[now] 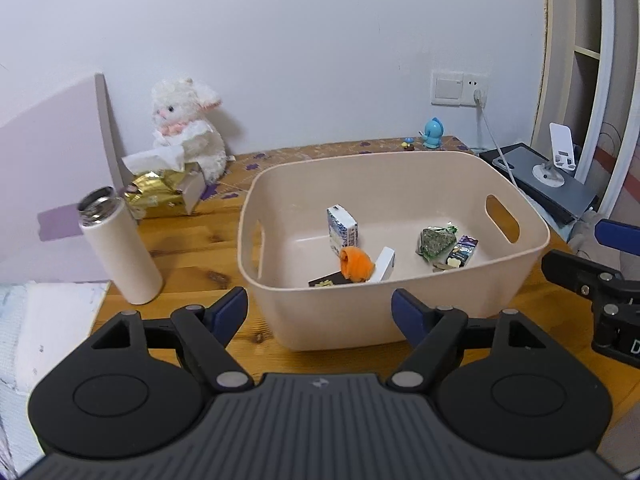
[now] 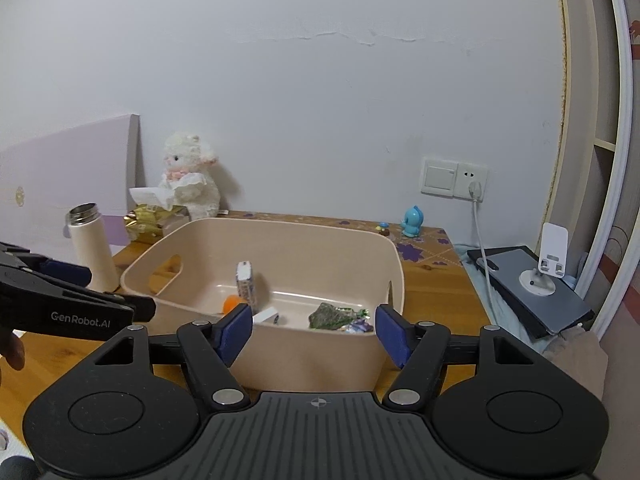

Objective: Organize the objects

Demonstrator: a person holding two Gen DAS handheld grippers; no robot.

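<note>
A beige plastic bin [image 1: 400, 184] [image 2: 328, 240] stands on the wooden table. Inside it lie a blue-and-white carton [image 1: 341, 230] [image 2: 245, 284], an orange object [image 1: 356, 264] [image 2: 231, 302], a white box [image 1: 384, 265], a green packet [image 1: 436, 242] [image 2: 330, 315] and a small purple packet [image 1: 463, 251]. My left gripper [image 1: 320, 312] hangs open in front of the bin's near wall, nothing between its fingers. My right gripper [image 2: 314, 332] is also open and empty at the bin's near right corner. In the right wrist view the left gripper [image 2: 80, 304] shows at the left edge.
A white bottle [image 1: 120, 248] [image 2: 92, 246] stands left of the bin. Behind it are a gold package with tissue [image 1: 160, 192] and a white plush toy [image 1: 188, 128]. A blue figurine [image 1: 433, 133] sits by the wall. A phone stand on a dark slab [image 1: 556, 172] lies right of the table.
</note>
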